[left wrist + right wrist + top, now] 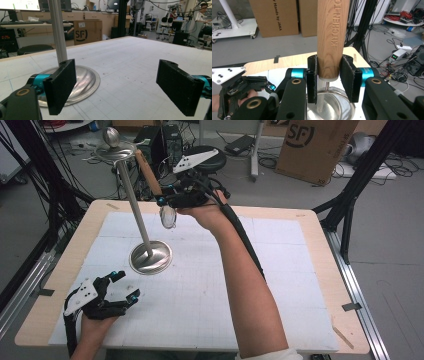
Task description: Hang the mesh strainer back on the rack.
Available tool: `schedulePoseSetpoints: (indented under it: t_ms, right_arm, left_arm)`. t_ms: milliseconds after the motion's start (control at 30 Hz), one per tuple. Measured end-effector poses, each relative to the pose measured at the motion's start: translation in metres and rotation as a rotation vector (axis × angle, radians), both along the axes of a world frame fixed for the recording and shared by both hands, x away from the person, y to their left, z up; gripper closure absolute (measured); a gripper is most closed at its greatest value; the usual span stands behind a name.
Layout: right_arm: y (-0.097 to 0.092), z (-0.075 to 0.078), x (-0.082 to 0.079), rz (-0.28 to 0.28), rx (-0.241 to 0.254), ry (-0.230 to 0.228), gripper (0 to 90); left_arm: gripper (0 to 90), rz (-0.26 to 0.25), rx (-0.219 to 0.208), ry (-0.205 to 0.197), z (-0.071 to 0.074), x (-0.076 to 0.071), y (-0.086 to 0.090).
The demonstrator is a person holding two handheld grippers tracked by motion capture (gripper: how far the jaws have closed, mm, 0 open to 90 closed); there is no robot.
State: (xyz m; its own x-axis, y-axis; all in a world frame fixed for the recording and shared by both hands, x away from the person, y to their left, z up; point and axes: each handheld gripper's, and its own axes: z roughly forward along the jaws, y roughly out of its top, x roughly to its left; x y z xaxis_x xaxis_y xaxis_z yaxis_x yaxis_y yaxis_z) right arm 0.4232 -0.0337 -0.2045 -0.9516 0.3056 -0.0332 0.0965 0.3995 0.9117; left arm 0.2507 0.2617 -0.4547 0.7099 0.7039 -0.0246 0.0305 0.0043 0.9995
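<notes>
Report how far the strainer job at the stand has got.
Done: the right gripper is shut on the strainer by its wooden handle, raised beside the stand. In hand: carrying it near the stand's top. Left: it hangs on nothing yet. The left gripper waits open at the table.

Even, fairly bright overhead room light falls on the white worktop (200, 285), leaving only faint, soft shadows. The metal stand base (150, 257) shows a mild sheen without harsh glare. All three views are soft and low in detail; the high view seems slightly bowed at its edges, and distant clutter blurs
</notes>
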Motion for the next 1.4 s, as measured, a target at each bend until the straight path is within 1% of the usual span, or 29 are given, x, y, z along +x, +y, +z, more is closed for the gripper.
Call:
schedulePoseSetpoints:
  t_ms: [133, 333, 567, 633, 700, 767, 800, 933, 967, 1100, 1133, 1200, 1300, 1400]
  right_arm:
    - [0.006, 0.000, 0.001, -0.002, -0.013, 0.001, 68.3]
    - [0.012, -0.002, 0.001, -0.007, -0.013, 0.007, 68.3]
    - [0.014, -0.001, 0.002, -0.019, -0.042, -0.012, 67.0]
    - [0.014, -0.001, 0.002, -0.022, -0.048, -0.016, 63.3]
    - [0.013, -0.001, 0.001, -0.046, -0.050, -0.013, 59.0]
    - [0.011, -0.001, 0.001, -0.047, -0.050, -0.008, 57.7]
    - [0.010, 0.000, 0.001, -0.048, -0.057, -0.016, 56.9]
    - [0.006, 0.002, -0.002, -0.062, -0.058, -0.016, 53.5]
    - [0.005, 0.002, -0.001, -0.057, -0.060, -0.024, 53.2]
    - [-0.001, 0.004, -0.005, -0.066, -0.059, -0.022, 50.6]
    - [-0.004, 0.003, -0.008, -0.060, -0.057, -0.027, 49.8]
    - [-0.006, 0.003, -0.009, -0.059, -0.057, -0.029, 49.5]
    - [-0.014, 0.000, -0.014, -0.062, -0.057, -0.031, 48.6]
    - [-0.027, -0.005, -0.019, -0.069, -0.048, -0.030, 47.3]
  left_arm:
    - [17.0, 0.000, 0.000, 0.001, 0.000, 0.000, 0.000]
    - [17.0, 0.001, 0.001, 0.002, 0.000, 0.000, 0.000]
    - [17.0, -0.001, -0.001, 0.004, 0.000, 0.000, 0.001]
    - [17.0, -0.001, -0.001, 0.004, 0.000, 0.000, 0.001]
    - [17.0, -0.001, -0.001, 0.003, 0.000, 0.000, 0.001]
    - [17.0, -0.001, 0.000, 0.002, 0.000, 0.000, 0.001]
    - [17.0, -0.001, 0.000, 0.003, 0.000, 0.000, 0.001]
    - [17.1, -0.002, 0.003, 0.005, 0.000, 0.000, 0.001]
    - [17.1, 0.000, 0.001, 0.002, 0.000, 0.000, 0.000]
    - [17.1, 0.000, 0.001, 0.002, 0.000, 0.000, 0.000]
    - [17.2, -0.001, 0.001, 0.001, 0.000, 0.000, 0.000]
    - [17.1, 0.000, 0.001, 0.002, 0.000, 0.000, 0.000]
    - [17.1, -0.002, 0.004, -0.001, 0.000, 0.000, 0.000]
    - [17.1, -0.003, 0.007, 0.000, 0.000, 0.000, 0.000]
